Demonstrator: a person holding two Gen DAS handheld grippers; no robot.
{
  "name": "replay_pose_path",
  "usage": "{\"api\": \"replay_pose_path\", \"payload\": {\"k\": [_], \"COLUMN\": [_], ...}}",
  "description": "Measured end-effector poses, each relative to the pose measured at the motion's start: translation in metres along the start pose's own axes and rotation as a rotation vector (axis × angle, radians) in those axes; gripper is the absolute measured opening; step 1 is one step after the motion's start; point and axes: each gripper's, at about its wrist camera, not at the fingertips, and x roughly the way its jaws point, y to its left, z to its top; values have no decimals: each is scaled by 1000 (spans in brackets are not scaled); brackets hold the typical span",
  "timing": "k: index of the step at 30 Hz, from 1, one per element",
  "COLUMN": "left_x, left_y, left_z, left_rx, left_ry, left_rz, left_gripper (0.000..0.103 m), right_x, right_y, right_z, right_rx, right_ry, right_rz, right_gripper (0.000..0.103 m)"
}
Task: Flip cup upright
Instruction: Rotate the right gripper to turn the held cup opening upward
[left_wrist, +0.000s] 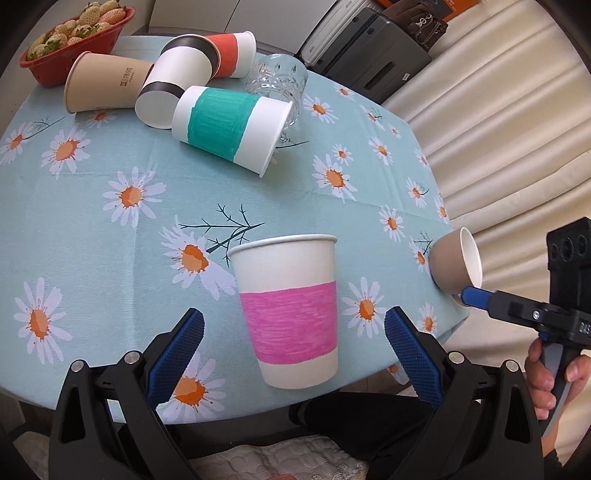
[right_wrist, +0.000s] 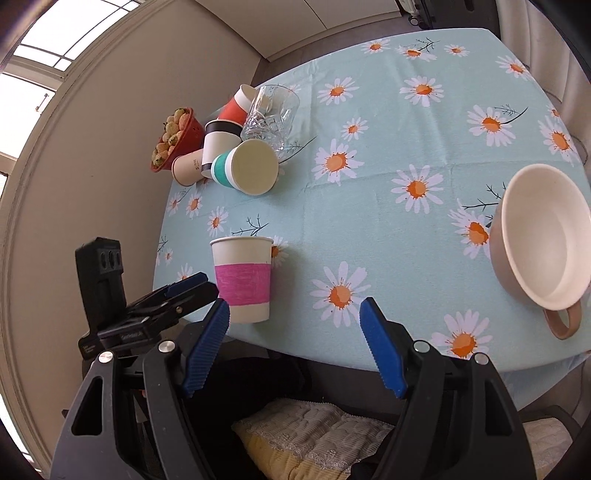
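Observation:
A white paper cup with a pink band (left_wrist: 290, 308) stands upright near the table's front edge, mouth up; it also shows in the right wrist view (right_wrist: 243, 278). My left gripper (left_wrist: 293, 317) is open, its blue pads on either side of the cup and apart from it. My right gripper (right_wrist: 295, 314) is open and empty over the front edge. A tan ceramic mug (right_wrist: 543, 236) lies on its side at the right edge, mouth toward the right gripper; it also shows in the left wrist view (left_wrist: 456, 264).
At the far left lie a green-banded cup (left_wrist: 231, 127), a black-banded cup (left_wrist: 177, 79), a red cup (left_wrist: 232, 51), a beige cup (left_wrist: 105, 81) and a clear glass (left_wrist: 279, 79). A red basket of strawberries (left_wrist: 75, 40) stands behind them. The daisy tablecloth (left_wrist: 110, 229) covers the table.

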Motion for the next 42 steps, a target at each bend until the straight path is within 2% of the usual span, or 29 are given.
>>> {"api": "replay_pose_path", "payload": {"k": [2,8,15,24,27,31,33,39,42], "left_x": [5,23,34,18,5,-18,-29,-43,-39], "left_y": [0,2,-6,-16,-27,-44,-53,-77,-80], "left_z": [3,9,14,12,6,-7,-15,-46,-59], "left_rx": [-3,-34,-35,-16,26,92,135,243,241], "left_ry": [14,59,88,41,-12,-140,-214,-444,-540], "left_rz": [20,59,69,56,71,103,138,265,304], "left_gripper": [88,85,65,64,64,64,64,64,64], "right_x": [-5,-10,-11,-13,-12,-16,-19,-25,-30], "right_y": [-2,-5,-4,-2,1,7,8,7,7], "right_z": [-5,-16,-23,-30,-34,-39,-41,-52,-58], "right_rx": [-5,-14,-20,-21,-35,-79,-94,-108,-122], "right_ry": [-2,7,7,-7,-19,-78,-117,-172,-206], "right_rz": [7,35,57,73,66,25,-3,20,20], "right_gripper": [73,73,73,73,73,73,73,73,73]}}
